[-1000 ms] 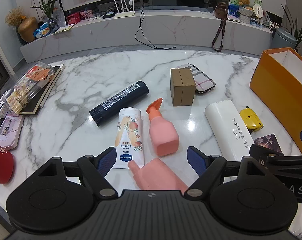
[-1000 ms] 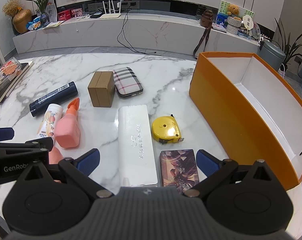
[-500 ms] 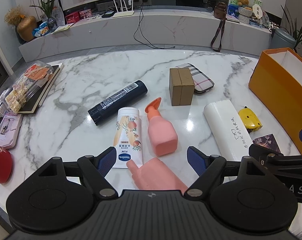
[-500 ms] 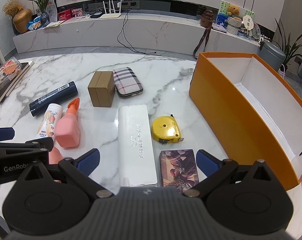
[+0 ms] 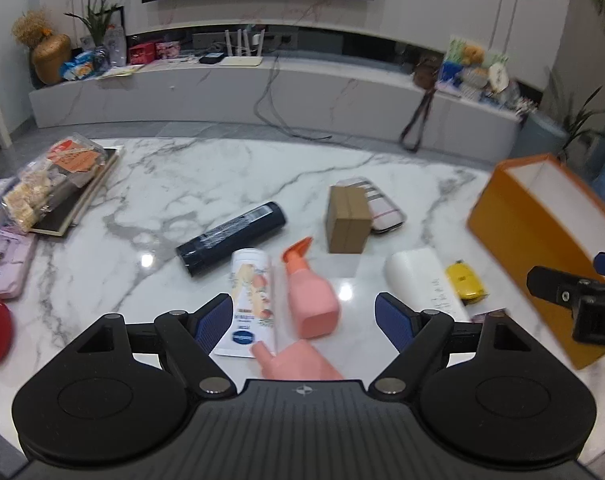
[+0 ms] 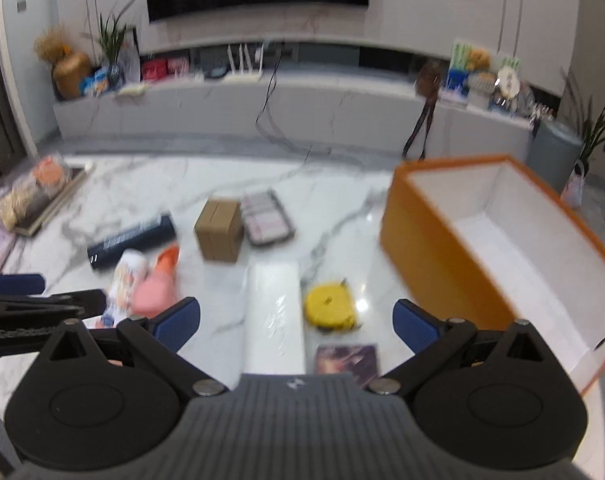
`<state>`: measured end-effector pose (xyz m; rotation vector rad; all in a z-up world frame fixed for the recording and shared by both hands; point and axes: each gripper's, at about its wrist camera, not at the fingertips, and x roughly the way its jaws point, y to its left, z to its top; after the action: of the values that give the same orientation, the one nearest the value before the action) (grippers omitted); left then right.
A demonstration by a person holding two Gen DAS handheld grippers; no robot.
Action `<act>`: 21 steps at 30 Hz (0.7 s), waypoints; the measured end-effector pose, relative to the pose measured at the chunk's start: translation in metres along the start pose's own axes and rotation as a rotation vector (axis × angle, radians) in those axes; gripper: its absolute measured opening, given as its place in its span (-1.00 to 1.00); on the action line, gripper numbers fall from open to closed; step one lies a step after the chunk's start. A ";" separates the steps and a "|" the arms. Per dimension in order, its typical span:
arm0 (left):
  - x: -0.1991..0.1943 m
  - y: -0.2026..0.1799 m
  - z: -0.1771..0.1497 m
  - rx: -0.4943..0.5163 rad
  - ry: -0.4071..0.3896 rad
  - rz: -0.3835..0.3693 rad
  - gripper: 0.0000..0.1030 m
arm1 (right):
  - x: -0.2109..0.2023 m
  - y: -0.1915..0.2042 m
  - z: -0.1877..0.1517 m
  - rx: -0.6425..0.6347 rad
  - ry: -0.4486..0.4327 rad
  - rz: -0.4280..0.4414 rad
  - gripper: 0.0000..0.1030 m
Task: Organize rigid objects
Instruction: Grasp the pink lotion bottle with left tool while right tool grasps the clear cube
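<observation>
Left wrist view: my left gripper has fingers spread, holding nothing; pink spray bottle lies on the bench between them. Right wrist view: my right gripper fingers spread; white box and yellow tape measure lie between, orange box right

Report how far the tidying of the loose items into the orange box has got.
Done: nothing; the orange box shows only bare white inside. In hand: nothing; the left tool and right tool are both open. Left: the pink bottle, white box, yellow tape measure, brown box and dark tube lie on the table.
</observation>
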<state>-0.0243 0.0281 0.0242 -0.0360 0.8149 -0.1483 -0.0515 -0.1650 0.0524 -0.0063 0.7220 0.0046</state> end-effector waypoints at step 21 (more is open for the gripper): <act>0.033 -0.002 -0.074 -0.167 0.010 0.079 0.68 | 0.017 -0.032 -0.086 -0.036 0.009 -0.105 0.95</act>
<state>-0.0565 0.0236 -0.0504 -0.1605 0.8356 -0.0051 -0.0952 -0.1972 -0.0234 -0.0786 0.7298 -0.0824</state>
